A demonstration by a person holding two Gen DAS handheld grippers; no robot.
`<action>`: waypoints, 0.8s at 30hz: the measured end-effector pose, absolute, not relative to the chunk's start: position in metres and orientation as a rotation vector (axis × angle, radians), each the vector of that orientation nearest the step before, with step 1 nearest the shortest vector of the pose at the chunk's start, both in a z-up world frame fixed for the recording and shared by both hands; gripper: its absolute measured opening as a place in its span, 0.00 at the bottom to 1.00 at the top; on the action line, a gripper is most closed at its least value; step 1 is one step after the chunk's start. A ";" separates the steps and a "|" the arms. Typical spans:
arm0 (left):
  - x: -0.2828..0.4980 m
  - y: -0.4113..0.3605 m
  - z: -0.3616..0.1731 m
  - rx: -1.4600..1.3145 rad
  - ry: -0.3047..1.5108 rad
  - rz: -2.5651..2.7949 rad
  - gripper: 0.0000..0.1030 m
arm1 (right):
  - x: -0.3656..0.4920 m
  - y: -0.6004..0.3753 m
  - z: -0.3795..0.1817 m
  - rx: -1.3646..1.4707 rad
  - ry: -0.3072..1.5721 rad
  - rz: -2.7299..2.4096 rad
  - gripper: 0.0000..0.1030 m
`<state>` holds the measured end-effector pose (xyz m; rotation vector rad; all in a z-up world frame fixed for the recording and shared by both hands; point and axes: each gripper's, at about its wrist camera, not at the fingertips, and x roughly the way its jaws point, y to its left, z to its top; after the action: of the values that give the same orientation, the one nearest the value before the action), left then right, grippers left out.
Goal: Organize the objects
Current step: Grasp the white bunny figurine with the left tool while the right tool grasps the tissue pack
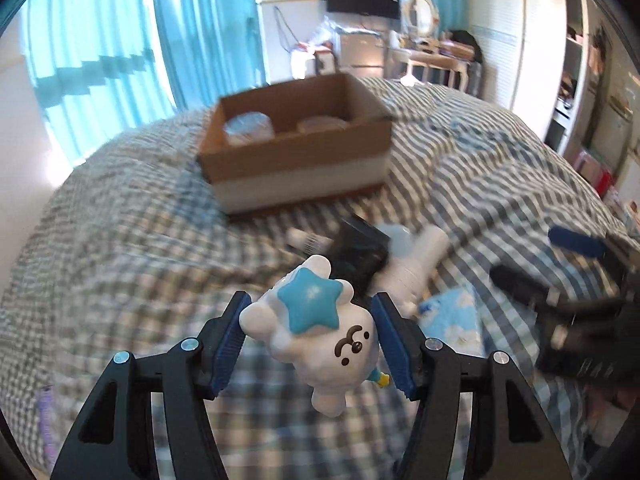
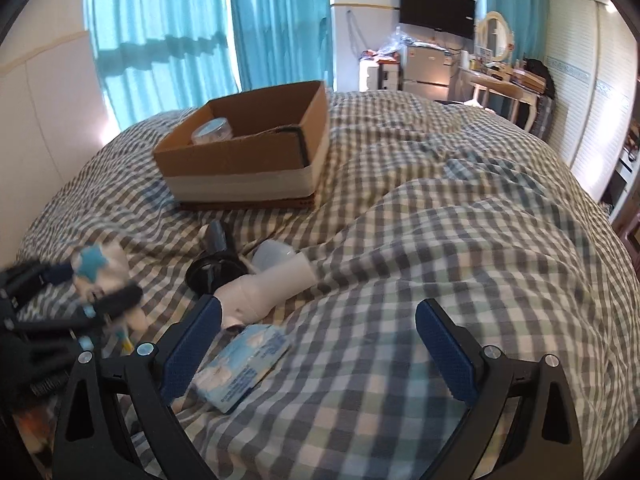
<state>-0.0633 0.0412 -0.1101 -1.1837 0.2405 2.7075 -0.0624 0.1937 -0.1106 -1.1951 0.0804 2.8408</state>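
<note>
In the left wrist view the left tongs [image 1: 310, 338] are clamped on a white figurine [image 1: 320, 340] with a blue star on its head — it fills the lower centre of the frame, its long axis slanting from the head at upper left to the feet at lower right, face turned toward the camera. The cardboard box [image 1: 296, 160] sits straight ahead in the upper centre on the checked bed [image 1: 120, 240], open side up with two round containers inside; the carry, I judge, runs forward and slightly left. In the right wrist view the right tongs [image 2: 318, 350] stand wide apart and hold nothing, low in the frame. A blue tissue pack [image 2: 240, 368] lies just beside the left pad, long axis running lower left to upper right, with a white bottle [image 2: 264, 288] above it — the right tongs are the nearer to both.
</note>
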 end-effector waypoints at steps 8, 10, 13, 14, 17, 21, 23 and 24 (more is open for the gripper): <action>-0.071 0.016 -0.114 -1.230 0.198 2.736 0.62 | -0.080 0.138 -0.148 -1.460 -0.259 2.802 0.95; -0.072 0.012 -0.118 -1.249 0.181 2.728 0.62 | -0.084 0.131 -0.157 -1.505 -0.311 2.785 0.95; -0.069 0.010 -0.119 -1.252 0.162 2.721 0.62 | -0.091 0.129 -0.168 -1.577 -0.325 2.753 0.95; -0.067 0.010 -0.120 -1.248 0.158 2.720 0.62 | -0.094 0.130 -0.171 -1.601 -0.319 2.741 0.95; -0.065 0.012 -0.122 -1.241 0.167 2.715 0.62 | -0.100 0.130 -0.179 -1.647 -0.313 2.714 0.96; -0.065 0.012 -0.125 -1.251 0.170 2.701 0.62 | -0.103 0.123 -0.187 -1.677 -0.361 2.690 0.95; -0.065 0.012 -0.128 -1.260 0.170 2.693 0.62 | -0.101 0.119 -0.189 -1.675 -0.390 2.687 0.90; -0.065 0.012 -0.129 -1.263 0.168 2.691 0.62 | -0.100 0.118 -0.190 -1.669 -0.403 2.687 0.85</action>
<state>-0.0648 0.0116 -0.1289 -1.2629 0.1677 2.6906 -0.0996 0.1181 -0.1898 -1.6690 -0.4035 2.6867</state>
